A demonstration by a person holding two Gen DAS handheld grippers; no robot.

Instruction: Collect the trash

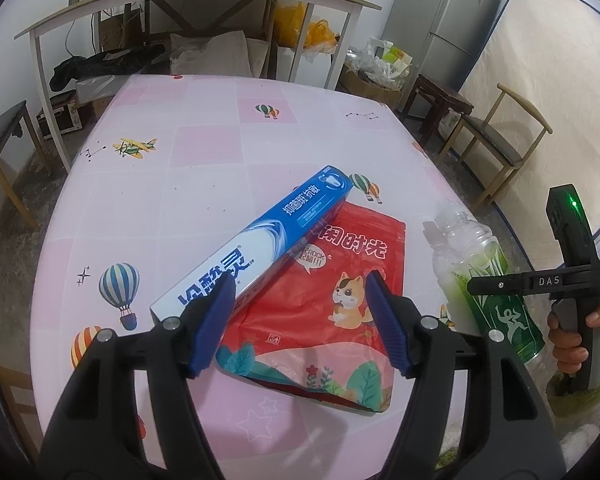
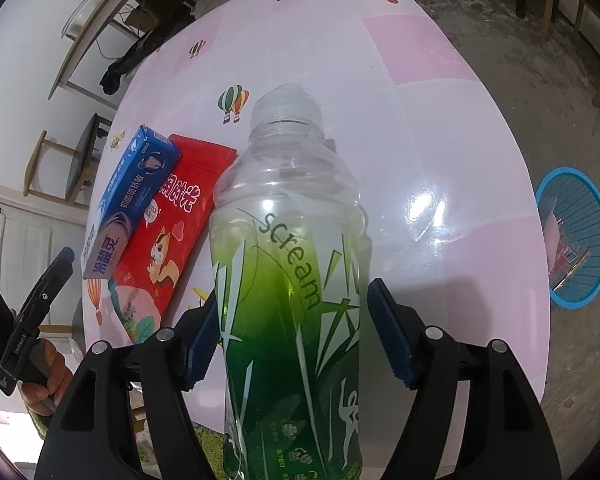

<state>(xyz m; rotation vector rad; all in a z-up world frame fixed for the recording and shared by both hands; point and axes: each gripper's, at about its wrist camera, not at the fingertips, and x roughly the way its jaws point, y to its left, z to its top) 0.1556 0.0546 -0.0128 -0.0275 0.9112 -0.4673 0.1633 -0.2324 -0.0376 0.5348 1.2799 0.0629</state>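
Left claw [image 1: 300, 304] wide open, holding nothing, over toothpaste box [image 1: 256, 240] and red pouch [image 1: 320, 320]. Right claw [image 2: 292, 316] open around green bottle [image 2: 292, 280], not clamped yet.

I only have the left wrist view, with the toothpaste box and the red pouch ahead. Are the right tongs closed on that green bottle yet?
Observer: No. The right tongs are open, with one finger on each side of the green bottle.
Operator: Where does the trash go? I see no bin here.
Observer: A blue basket stands on the floor, past the right edge of the table.
Operator: Is anything in it?
Observer: Yes. Something pink and some red packaging lie inside it.
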